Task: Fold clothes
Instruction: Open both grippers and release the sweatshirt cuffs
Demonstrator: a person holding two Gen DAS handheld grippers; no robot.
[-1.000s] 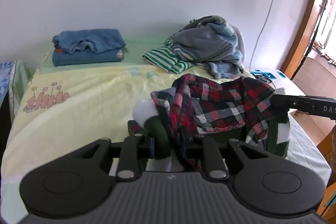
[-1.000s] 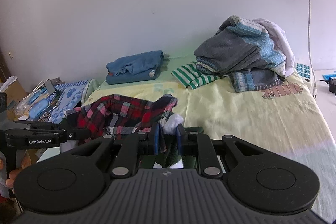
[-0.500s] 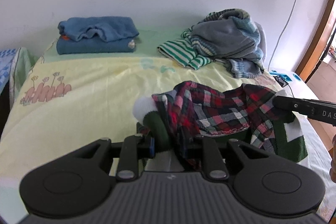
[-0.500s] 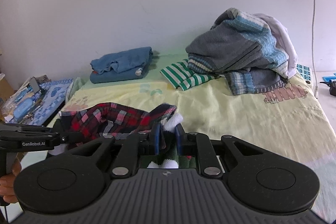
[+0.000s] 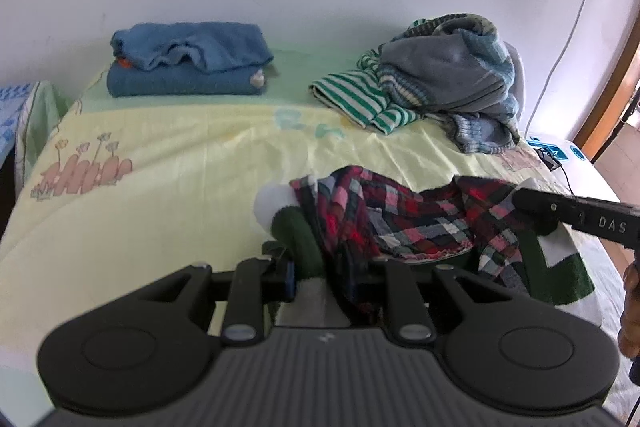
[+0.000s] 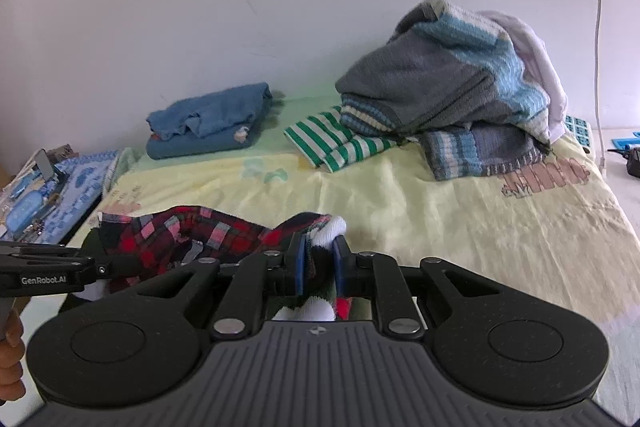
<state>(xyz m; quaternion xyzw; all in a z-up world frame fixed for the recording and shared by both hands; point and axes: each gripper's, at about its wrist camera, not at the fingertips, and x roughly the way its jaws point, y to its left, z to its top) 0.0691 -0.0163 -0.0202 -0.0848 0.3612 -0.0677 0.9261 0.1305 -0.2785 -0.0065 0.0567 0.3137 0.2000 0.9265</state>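
A plaid garment (image 5: 404, 219), red, navy and white with a green and white knit part, is held stretched between the two hand-held grippers above the near edge of the bed (image 5: 160, 195). The left hand-held gripper (image 5: 318, 267) is clenched on one end: green and white fabric is bunched between its blue pads, with plaid cloth draped just to the right of them. The right hand-held gripper (image 6: 320, 263) is clenched on the other end, where white and plaid fabric is pinched between its pads (image 6: 299, 263). Between the two grips the cloth sags slightly.

No containers are seen. On the yellow sheet, well apart from the held garment, a folded blue stack (image 5: 188, 67) lies at the far left by the wall. A green-striped piece (image 5: 360, 99) lies at the far right, partly under a loose grey and blue pile (image 5: 452, 71).

In the left wrist view the right hand-held gripper (image 5: 520, 201) is seen from the side, entering from the right edge, with green and white knit (image 5: 560, 263) hanging below it and fingers (image 5: 630, 311) at the frame edge. In the right wrist view the left hand-held gripper (image 6: 105, 263) is seen entering from the left edge, and only there a blue patterned cloth with small items (image 6: 52, 183) beside the bed is recorded.
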